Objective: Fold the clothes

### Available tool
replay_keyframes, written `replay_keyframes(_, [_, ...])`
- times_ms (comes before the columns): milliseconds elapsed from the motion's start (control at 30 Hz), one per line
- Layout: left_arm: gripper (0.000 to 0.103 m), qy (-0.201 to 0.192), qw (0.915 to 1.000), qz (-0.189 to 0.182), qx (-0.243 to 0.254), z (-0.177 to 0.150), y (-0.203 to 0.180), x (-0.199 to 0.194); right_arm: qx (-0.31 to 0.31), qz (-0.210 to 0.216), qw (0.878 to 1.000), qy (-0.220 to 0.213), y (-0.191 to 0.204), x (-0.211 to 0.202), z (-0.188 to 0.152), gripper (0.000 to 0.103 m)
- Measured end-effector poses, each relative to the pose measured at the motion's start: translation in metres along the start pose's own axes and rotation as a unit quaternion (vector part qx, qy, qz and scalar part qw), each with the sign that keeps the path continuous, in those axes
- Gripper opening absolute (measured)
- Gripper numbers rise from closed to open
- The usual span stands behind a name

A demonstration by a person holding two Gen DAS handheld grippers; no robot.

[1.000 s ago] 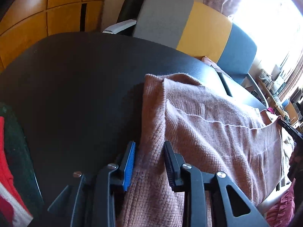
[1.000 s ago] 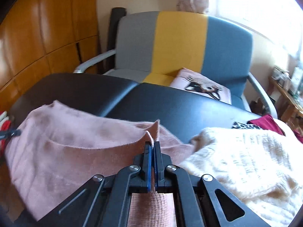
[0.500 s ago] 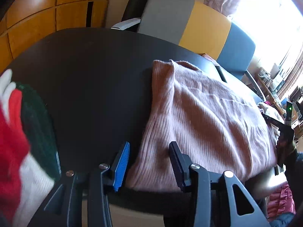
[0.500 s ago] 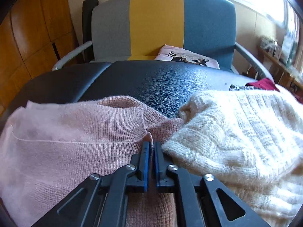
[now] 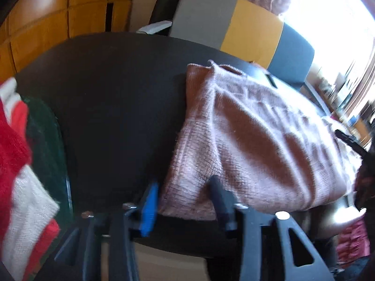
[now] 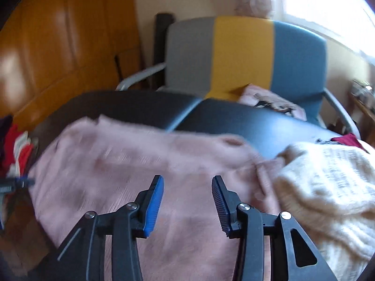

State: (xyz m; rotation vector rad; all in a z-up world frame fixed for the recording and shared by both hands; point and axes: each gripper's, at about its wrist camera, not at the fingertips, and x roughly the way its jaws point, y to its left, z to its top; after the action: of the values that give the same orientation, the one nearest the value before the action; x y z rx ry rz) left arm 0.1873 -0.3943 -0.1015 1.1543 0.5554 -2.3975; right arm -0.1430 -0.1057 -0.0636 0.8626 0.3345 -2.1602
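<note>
Now both sets of jaws gape, holding nothing: left gripper at the pink sweater's near edge on the desk; right gripper above it, cream knit rightward.

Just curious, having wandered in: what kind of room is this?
Probably a lived-in home room: a grey, yellow and blue armchair, orange wooden cupboard doors, and knitted sweaters on a black padded table.
</note>
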Motion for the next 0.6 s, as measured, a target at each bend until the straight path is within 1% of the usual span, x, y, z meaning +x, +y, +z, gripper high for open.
replay_keyframes(67, [0.009, -0.008, 0.9997, 0.021, 0.011, 0.001, -0.002, -0.004, -0.020, -0.014, 1.000, 0.013, 0.007, 0.011, -0.008, 0.044])
replay_keyframes(133, [0.008, -0.015, 0.9992, 0.035, 0.013, 0.005, -0.002, -0.010, -0.037, -0.032, 0.999, 0.022, 0.010, 0.021, -0.015, 0.044])
replay_keyframes(167, [0.007, -0.019, 0.9990, 0.041, 0.009, 0.008, 0.001, -0.013, -0.041, -0.039, 0.998, 0.021, 0.009, 0.025, -0.019, 0.049])
replay_keyframes(200, [0.006, -0.022, 0.9987, 0.045, 0.005, 0.010, 0.004, -0.016, -0.040, -0.041, 0.998, 0.016, 0.006, 0.026, -0.022, 0.058])
replay_keyframes(233, [0.006, -0.024, 0.9986, 0.048, 0.001, 0.011, 0.007, -0.020, -0.030, -0.040, 0.999, 0.014, 0.000, 0.028, -0.024, 0.062])
replay_keyframes(300, [0.006, -0.027, 0.9981, 0.055, -0.006, 0.016, 0.013, -0.024, 0.005, -0.032, 0.999, 0.022, -0.014, 0.032, -0.024, 0.079])
replay_keyframes(367, [0.006, -0.025, 0.9973, 0.069, -0.007, 0.018, 0.015, -0.025, 0.030, -0.017, 0.999, 0.028, -0.026, 0.035, -0.026, 0.084])
replay_keyframes(433, [0.006, -0.007, 0.9937, 0.112, 0.000, 0.016, 0.022, -0.013, 0.022, -0.017, 0.999, 0.030, -0.027, 0.038, -0.028, 0.086])
replay_keyframes(467, [0.000, 0.004, 0.9908, 0.135, 0.004, 0.015, 0.026, -0.006, 0.016, -0.017, 0.999, 0.031, -0.028, 0.039, -0.029, 0.087])
replay_keyframes(500, [0.000, 0.014, 0.9872, 0.159, 0.008, 0.013, 0.031, 0.000, 0.014, -0.016, 0.999, 0.032, -0.029, 0.039, -0.029, 0.088])
replay_keyframes(533, [0.000, 0.016, 0.9872, 0.158, -0.007, 0.014, 0.033, 0.001, 0.012, -0.014, 0.999, 0.034, -0.031, 0.039, -0.029, 0.088])
replay_keyframes(567, [0.000, 0.014, 0.9883, 0.149, -0.029, 0.015, 0.035, 0.001, 0.014, -0.011, 0.999, 0.034, -0.033, 0.039, -0.030, 0.089])
replay_keyframes(600, [0.000, 0.003, 0.9912, 0.121, -0.054, 0.015, 0.038, -0.009, 0.020, -0.007, 0.999, 0.035, -0.036, 0.038, -0.030, 0.090])
